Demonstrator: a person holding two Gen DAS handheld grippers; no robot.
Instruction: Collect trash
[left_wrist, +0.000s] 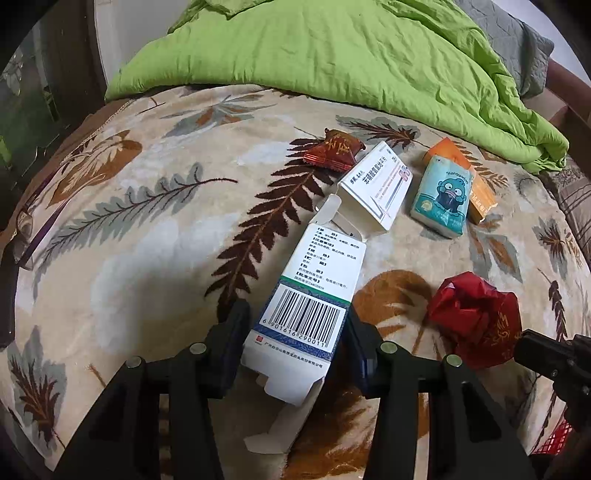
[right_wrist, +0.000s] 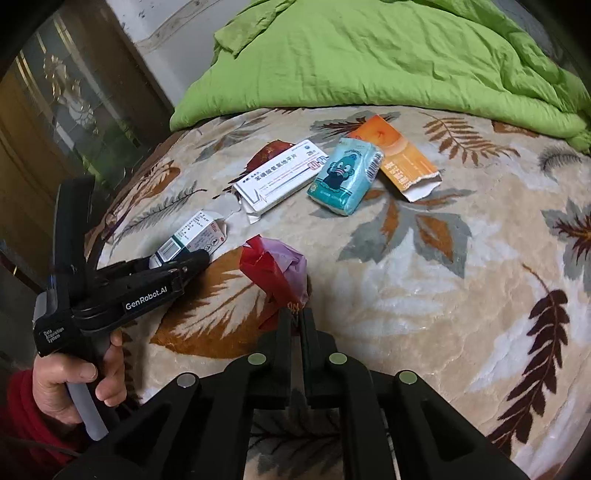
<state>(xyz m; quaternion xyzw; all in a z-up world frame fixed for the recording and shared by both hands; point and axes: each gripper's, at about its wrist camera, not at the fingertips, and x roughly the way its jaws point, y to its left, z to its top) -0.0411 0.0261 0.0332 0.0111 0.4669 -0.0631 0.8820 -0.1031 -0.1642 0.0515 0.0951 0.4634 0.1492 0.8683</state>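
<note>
My left gripper (left_wrist: 295, 325) is closed on a white barcode box (left_wrist: 306, 302) with open flaps, lying on the leaf-patterned blanket (left_wrist: 147, 236). It also shows in the right wrist view (right_wrist: 192, 240), with the left gripper (right_wrist: 195, 258) around it. My right gripper (right_wrist: 294, 317) is shut on a crumpled red plastic bag (right_wrist: 273, 269), also seen in the left wrist view (left_wrist: 476, 317). Beyond lie a white medicine box (left_wrist: 373, 184), a teal tissue pack (left_wrist: 441, 195), an orange box (left_wrist: 480, 192) and a dark red candy wrapper (left_wrist: 332, 149).
A green quilt (left_wrist: 351, 59) is heaped at the far side of the bed. A dark wooden cabinet (right_wrist: 55, 122) stands to the left. A hand in a red sleeve (right_wrist: 70, 376) holds the left gripper's handle.
</note>
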